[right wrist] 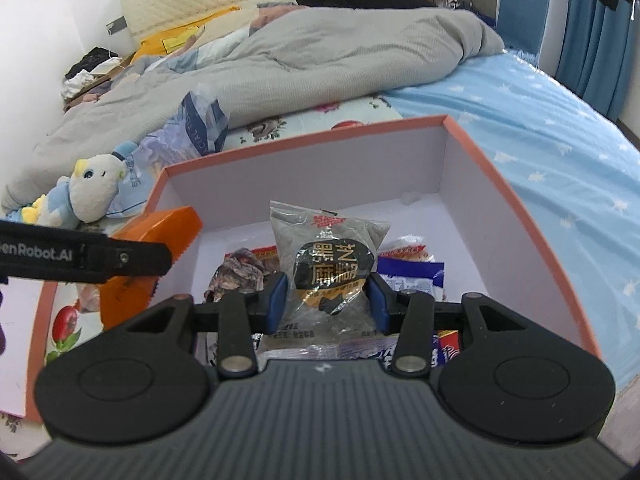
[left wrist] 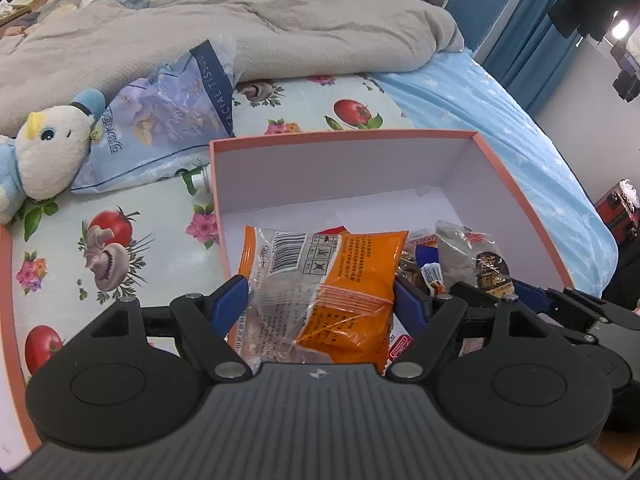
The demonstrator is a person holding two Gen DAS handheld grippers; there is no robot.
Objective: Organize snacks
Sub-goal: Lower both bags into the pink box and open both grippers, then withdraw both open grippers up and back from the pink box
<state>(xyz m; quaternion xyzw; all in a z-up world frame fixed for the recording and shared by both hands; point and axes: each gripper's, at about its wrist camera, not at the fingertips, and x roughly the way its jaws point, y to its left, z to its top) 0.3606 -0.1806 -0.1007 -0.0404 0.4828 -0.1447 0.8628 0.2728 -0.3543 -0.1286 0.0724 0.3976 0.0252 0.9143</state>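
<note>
My left gripper (left wrist: pixel 320 300) is shut on a wide orange and clear snack packet (left wrist: pixel 332 276), held over the near left part of an orange-rimmed white box (left wrist: pixel 344 168). My right gripper (right wrist: pixel 326 300) is shut on a grey clear packet with a black label (right wrist: pixel 328 256), over the box (right wrist: pixel 312 176). Several other snack packets (left wrist: pixel 436 276) lie on the box floor (right wrist: pixel 404 268). In the right wrist view the left gripper's arm and the orange packet (right wrist: pixel 164 232) show at the left wall of the box. In the left wrist view the grey packet (left wrist: pixel 468 256) and the right gripper's fingers (left wrist: pixel 528 292) show at right.
The box stands on a bed with a fruit-print sheet (left wrist: pixel 132 240). A plush toy (left wrist: pixel 44 152) and a facial tissue pack (left wrist: pixel 168 120) lie left of the box. A grey duvet (left wrist: pixel 240 32) is piled behind. A box lid's orange edge (left wrist: pixel 12 300) lies at far left.
</note>
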